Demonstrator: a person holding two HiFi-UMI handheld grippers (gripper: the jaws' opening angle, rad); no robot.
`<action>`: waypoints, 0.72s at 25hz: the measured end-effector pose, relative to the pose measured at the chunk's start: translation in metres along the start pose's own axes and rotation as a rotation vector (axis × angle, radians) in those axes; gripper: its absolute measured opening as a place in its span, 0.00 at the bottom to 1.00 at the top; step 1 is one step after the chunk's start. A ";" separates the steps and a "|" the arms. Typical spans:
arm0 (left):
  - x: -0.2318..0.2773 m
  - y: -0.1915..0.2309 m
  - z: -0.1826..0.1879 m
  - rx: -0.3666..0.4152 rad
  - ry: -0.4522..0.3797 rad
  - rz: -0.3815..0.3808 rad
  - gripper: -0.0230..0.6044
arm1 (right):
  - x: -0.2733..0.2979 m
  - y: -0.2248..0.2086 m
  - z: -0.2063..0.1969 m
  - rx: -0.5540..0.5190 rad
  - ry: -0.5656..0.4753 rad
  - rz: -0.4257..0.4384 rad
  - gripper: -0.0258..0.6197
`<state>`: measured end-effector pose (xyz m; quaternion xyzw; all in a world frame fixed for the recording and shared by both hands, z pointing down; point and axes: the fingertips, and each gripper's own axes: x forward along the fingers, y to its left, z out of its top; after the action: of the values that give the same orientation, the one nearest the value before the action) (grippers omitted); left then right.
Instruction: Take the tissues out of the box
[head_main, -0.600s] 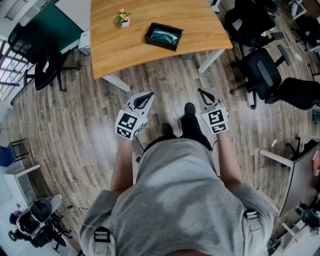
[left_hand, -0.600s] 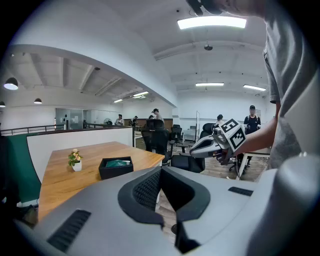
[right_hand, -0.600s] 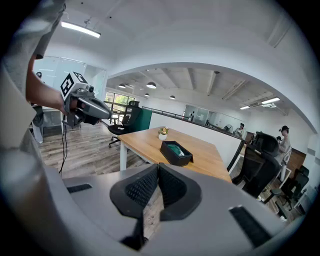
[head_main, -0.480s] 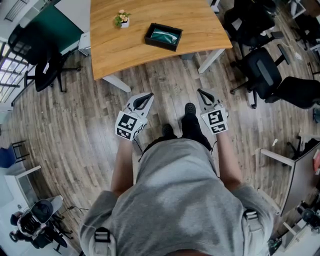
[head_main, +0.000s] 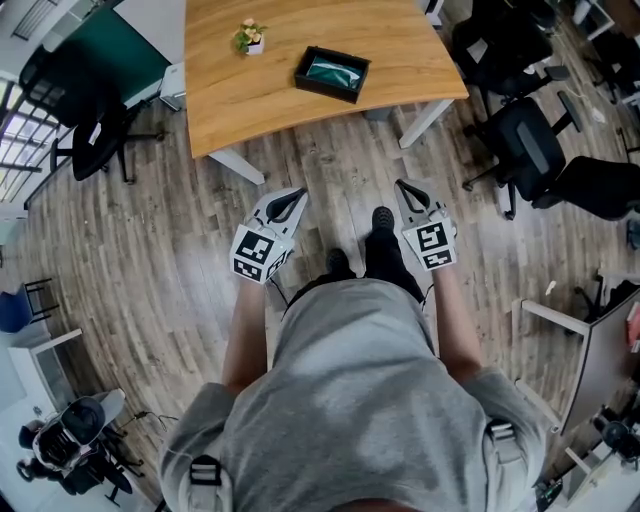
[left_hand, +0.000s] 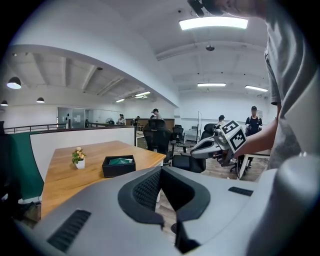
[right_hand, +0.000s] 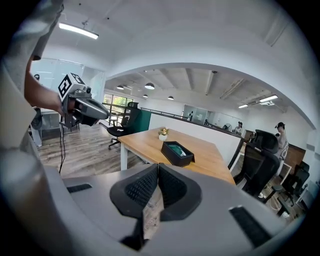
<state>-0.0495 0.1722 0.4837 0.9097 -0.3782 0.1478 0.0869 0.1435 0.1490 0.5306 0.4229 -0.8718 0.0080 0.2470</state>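
Tissue box (head_main: 332, 74) on table (head_main: 262, 100) | left gripper (head_main: 298, 192), right gripper (head_main: 401, 184): jaws pressed together, empty

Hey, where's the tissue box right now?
In the head view the box sits on the wooden table at top centre, to the right of the small potted plant and near the table's front edge.

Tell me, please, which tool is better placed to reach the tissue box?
Probably right: both are shut and distant, but the right tool aims straighter at the box than the left tool.
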 end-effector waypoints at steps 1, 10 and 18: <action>-0.001 0.000 0.000 0.000 -0.001 0.001 0.07 | 0.000 0.000 0.001 0.004 -0.004 0.000 0.05; -0.003 0.003 0.000 -0.001 -0.011 0.005 0.07 | 0.004 0.004 0.003 -0.002 -0.006 0.000 0.06; -0.002 0.002 0.004 0.007 -0.031 0.026 0.07 | 0.002 0.004 0.000 -0.001 -0.008 0.013 0.10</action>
<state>-0.0520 0.1712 0.4795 0.9073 -0.3906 0.1363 0.0758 0.1390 0.1501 0.5322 0.4170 -0.8756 0.0075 0.2438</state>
